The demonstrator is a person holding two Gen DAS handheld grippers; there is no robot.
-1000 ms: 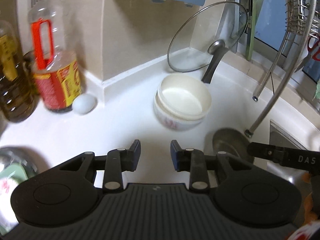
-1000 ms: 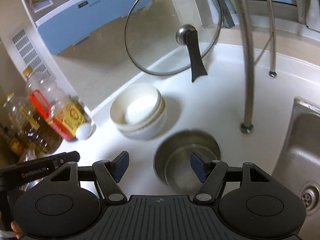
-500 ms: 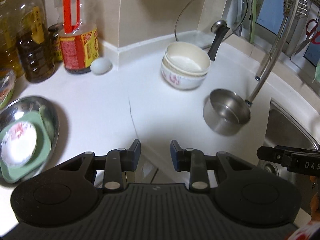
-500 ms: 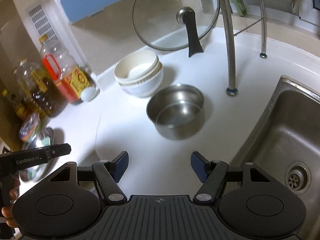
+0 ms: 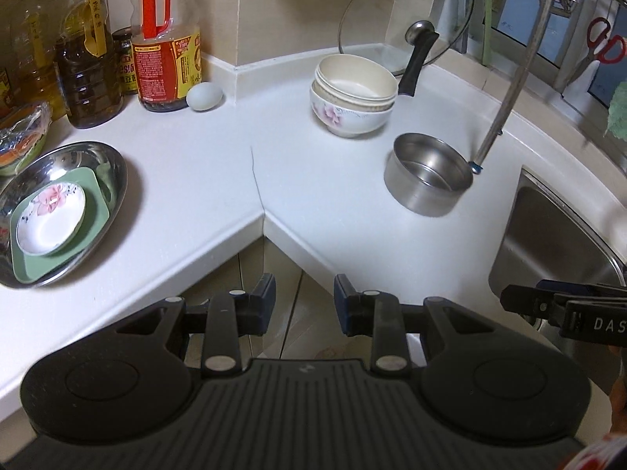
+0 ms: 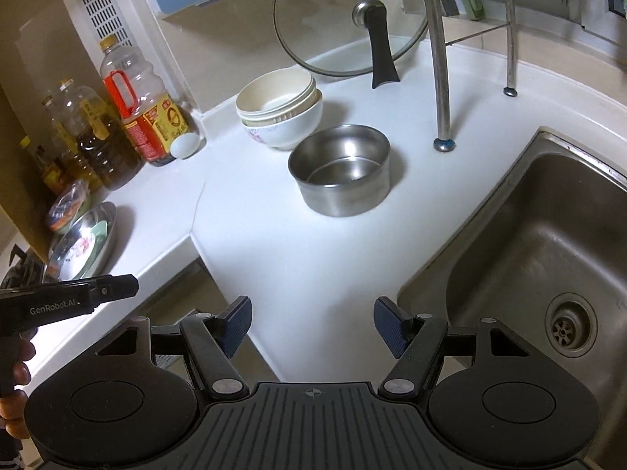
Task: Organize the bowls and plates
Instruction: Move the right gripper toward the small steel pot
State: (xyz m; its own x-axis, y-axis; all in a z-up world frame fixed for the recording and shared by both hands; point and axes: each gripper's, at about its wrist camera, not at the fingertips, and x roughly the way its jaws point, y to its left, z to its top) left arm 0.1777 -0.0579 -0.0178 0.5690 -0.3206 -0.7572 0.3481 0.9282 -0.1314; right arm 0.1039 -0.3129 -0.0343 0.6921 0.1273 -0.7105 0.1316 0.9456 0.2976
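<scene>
A stack of white bowls (image 5: pixel 352 96) stands at the back of the white counter, also in the right wrist view (image 6: pixel 280 111). A steel bowl (image 5: pixel 427 174) sits just right of it, also seen in the right wrist view (image 6: pixel 341 168). At the left a steel plate (image 5: pixel 113 168) holds a green square plate (image 5: pixel 98 211) with a small flowered dish (image 5: pixel 51 219) on top. My left gripper (image 5: pixel 303 301) is open and empty, off the counter's inner corner. My right gripper (image 6: pixel 311 323) is wide open and empty at the front edge.
Oil bottles (image 5: pixel 86 62), a sauce bottle (image 5: pixel 166 51) and an egg (image 5: pixel 204 96) stand at the back left. A glass lid (image 5: pixel 407 23) leans on the wall. A rack leg (image 6: pixel 441 78) and the steel sink (image 6: pixel 540 243) are on the right.
Both grippers have pulled back from the bowls toward the counter's front edge. More of the counter, the plate stack and the sink have come into view. The jaws have not changed.
</scene>
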